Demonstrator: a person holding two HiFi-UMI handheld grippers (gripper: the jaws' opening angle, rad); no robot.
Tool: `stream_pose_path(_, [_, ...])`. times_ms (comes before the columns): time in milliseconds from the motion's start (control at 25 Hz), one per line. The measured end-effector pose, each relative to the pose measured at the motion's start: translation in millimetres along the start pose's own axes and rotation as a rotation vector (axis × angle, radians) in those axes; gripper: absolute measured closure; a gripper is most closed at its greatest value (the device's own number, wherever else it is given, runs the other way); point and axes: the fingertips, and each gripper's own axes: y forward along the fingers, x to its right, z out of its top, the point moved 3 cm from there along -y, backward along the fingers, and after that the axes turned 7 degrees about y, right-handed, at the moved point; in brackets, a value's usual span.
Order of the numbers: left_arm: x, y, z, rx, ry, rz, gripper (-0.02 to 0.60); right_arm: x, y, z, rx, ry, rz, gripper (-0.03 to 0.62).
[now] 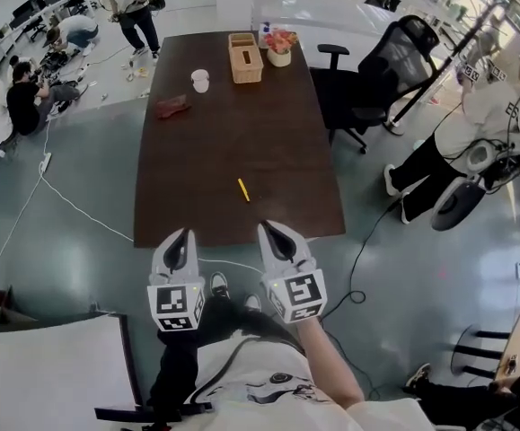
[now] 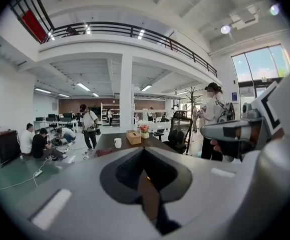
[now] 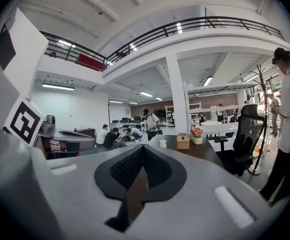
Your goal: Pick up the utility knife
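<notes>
The utility knife (image 1: 243, 189) is a thin yellow stick lying alone on the dark brown table (image 1: 188, 187), a little nearer than its middle. Both grippers hover at the table's near edge, pointing across it, short of the knife. My left gripper (image 1: 181, 237) is to the knife's near left, jaws together and empty. My right gripper (image 1: 273, 232) is to its near right, also shut on nothing. In the left gripper view the closed jaws (image 2: 143, 149) block the near tabletop. The right gripper view shows the same shut jaws (image 3: 142, 146). The knife is hidden in both gripper views.
At the table's far end stand a wooden tissue box (image 1: 245, 58), a flower pot (image 1: 279, 48), a white cup (image 1: 200, 80) and a reddish cloth (image 1: 172, 108). A black office chair (image 1: 381, 70) and a person (image 1: 484, 124) are to the right. Cables cross the floor.
</notes>
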Motion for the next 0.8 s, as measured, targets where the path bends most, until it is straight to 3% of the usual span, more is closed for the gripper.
stream_pose_path(400, [-33.5, 89.6, -10.2, -0.036, -0.018, -0.113, 0.583, 21.8, 72.2, -10.1, -0.090, 0.029, -0.082, 0.592])
stream_pose_path(560, [-49.4, 113.4, -42.9, -0.136, -0.051, -0.134, 0.583, 28.6, 99.4, -32.5, -0.186, 0.051, -0.110, 0.592])
stream_pose_path(800, [-39.5, 135.7, -108.5, -0.310, -0.114, -0.188, 0.583, 52.6, 121.7, -104.3, -0.404, 0.098, -0.139, 0.591])
